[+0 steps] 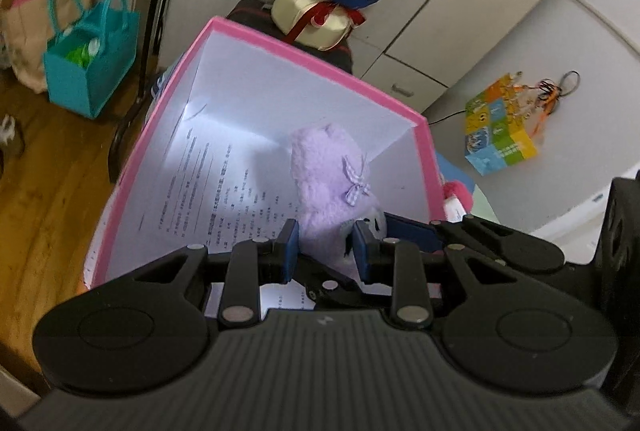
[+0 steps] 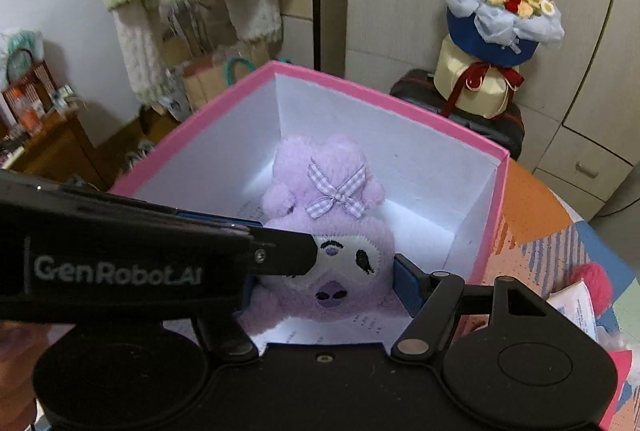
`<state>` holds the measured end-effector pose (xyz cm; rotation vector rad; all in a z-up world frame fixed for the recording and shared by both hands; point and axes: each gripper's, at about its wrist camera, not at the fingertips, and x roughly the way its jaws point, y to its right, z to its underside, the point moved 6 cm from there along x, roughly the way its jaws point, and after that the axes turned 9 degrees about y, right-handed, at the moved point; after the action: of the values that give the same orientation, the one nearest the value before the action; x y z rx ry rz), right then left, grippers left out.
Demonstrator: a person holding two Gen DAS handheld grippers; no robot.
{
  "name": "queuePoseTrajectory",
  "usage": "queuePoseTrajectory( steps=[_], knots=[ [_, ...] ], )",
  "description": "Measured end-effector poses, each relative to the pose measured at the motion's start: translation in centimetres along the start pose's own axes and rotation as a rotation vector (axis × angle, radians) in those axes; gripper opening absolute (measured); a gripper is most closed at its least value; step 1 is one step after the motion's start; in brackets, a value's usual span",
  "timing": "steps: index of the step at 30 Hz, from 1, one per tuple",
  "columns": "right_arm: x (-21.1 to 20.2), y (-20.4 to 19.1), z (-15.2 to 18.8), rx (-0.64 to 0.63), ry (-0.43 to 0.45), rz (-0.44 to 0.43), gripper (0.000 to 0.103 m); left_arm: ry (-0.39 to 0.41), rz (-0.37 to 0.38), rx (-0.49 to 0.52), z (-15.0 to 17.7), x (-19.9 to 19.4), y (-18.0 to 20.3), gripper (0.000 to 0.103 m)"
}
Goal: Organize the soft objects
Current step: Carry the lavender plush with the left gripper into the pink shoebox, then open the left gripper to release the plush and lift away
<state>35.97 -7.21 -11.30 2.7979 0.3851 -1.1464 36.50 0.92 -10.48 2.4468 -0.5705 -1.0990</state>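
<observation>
A fluffy purple plush toy (image 1: 332,171) with a checked bow and an embroidered face hangs inside an open pink box (image 1: 304,49) with white inner walls. My left gripper (image 1: 326,251) is shut on the toy's lower part, its blue pads pressing both sides. In the right wrist view the plush toy (image 2: 332,191) faces the camera. My right gripper (image 2: 326,287) is shut on it near the face, with the pink box (image 2: 384,91) behind. The left gripper's black body (image 2: 120,263) crosses in front and hides the right gripper's left finger.
A printed sheet (image 1: 224,191) lies on the box floor. Behind the box a flower bouquet (image 2: 496,27) stands on a dark suitcase (image 2: 504,127). A teal bag (image 1: 88,59) sits on the wooden floor. A red plush (image 2: 592,283) lies on the patterned tabletop, right of the box.
</observation>
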Motion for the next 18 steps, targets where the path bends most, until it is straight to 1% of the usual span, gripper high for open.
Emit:
queuePoseTrajectory(
  steps=[2, 4, 7, 10, 11, 13, 14, 16, 18],
  knots=[
    [0.6, 0.2, 0.0, -0.019, -0.022, 0.000, 0.074, -0.019, 0.006, -0.018, 0.0, 0.6, -0.4, 0.027],
    [1.0, -0.1, 0.1, -0.076, -0.044, 0.026, 0.074, -0.041, 0.018, -0.043, 0.2, 1.2, -0.8, 0.027],
    [1.4, -0.5, 0.1, -0.122, -0.074, 0.035, 0.075, -0.066, 0.019, -0.072, 0.3, 1.5, -1.2, 0.027],
    [1.4, -0.6, 0.2, -0.157, -0.083, 0.048, 0.076, -0.083, 0.003, -0.081, 0.4, 1.7, -1.2, 0.028],
    [1.3, -0.5, 0.1, -0.162, -0.078, 0.052, 0.076, -0.088, -0.007, -0.075, 0.5, 1.8, -1.2, 0.031],
    [1.0, -0.4, 0.1, -0.153, -0.072, 0.048, 0.076, -0.095, -0.018, -0.041, 0.6, 1.7, -1.0, 0.040],
    [0.9, -0.2, 0.1, -0.144, -0.066, 0.041, 0.076, -0.091, -0.028, -0.022, 0.6, 1.5, -0.9, 0.042],
    [0.3, 0.1, 0.1, -0.126, -0.051, 0.027, 0.076, -0.063, -0.039, 0.013, 0.6, 0.7, -0.5, 0.047],
    [-0.4, 0.1, 0.3, -0.118, -0.040, 0.018, 0.076, -0.037, -0.047, 0.049, 0.5, -0.3, 0.0, 0.050]
  ],
)
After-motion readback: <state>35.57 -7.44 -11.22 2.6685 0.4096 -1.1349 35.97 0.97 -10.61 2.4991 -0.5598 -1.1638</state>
